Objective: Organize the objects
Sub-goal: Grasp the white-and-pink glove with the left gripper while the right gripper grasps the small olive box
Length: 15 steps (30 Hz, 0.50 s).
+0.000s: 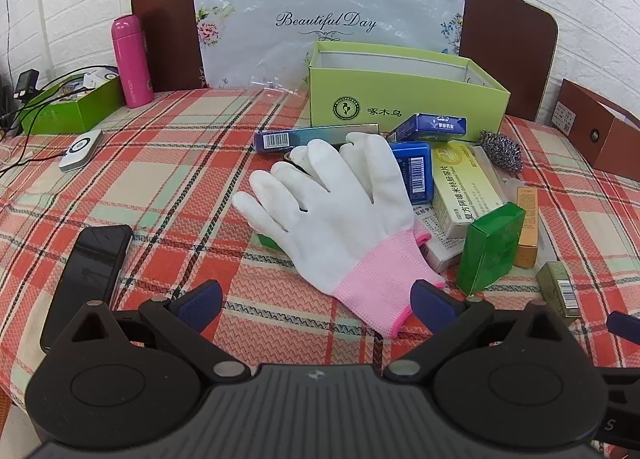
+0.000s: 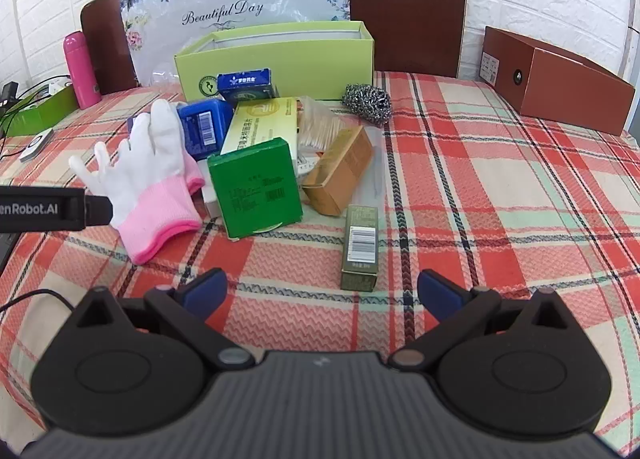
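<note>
The left gripper (image 1: 316, 299) has a ribbed dark grey body, two round black housings with raised discs, black angular link arms with silver rivets, and dark blue textured fingers (image 1: 200, 301). The right gripper (image 2: 322, 293) is built the same way, with silver and bronze-toned rivets and blue fingers (image 2: 438, 293). In the right wrist view, the left gripper's black side carries white lettering ending "enRobot.AI".

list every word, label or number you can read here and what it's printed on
"Beautiful Day": floral bag against the chair.
"啄木鸟": front of the light green box.
"enRobot.AI", start cut off: left gripper seen from the right wrist.
"复方阿嗪米特肠溶片", blurry, uncertain: yellow medicine box.
Pink bottle lettering, blue box text, every barcode digit: too small to read.
</note>
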Tool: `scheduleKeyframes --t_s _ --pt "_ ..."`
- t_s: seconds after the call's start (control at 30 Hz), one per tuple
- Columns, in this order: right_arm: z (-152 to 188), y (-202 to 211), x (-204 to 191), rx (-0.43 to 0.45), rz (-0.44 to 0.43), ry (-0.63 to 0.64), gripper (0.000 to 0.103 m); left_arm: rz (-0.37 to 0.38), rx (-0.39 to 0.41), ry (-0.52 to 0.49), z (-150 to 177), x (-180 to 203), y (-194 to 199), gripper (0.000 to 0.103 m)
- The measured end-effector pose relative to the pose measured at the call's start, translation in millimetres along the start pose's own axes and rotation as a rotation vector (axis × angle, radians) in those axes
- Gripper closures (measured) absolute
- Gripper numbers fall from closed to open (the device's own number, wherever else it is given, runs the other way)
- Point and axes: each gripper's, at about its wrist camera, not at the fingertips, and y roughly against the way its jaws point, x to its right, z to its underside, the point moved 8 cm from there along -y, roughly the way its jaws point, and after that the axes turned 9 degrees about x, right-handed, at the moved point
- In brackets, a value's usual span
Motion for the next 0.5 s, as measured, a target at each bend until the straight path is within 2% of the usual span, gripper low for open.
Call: scheduleKeyframes --t_s 0.5 --pt "5.9 -11.3 2.9 -0.031 -0.005 -0.015 0.0 -0.012 -0.034 0.014 4.3 -3.2 -13.8 0.0"
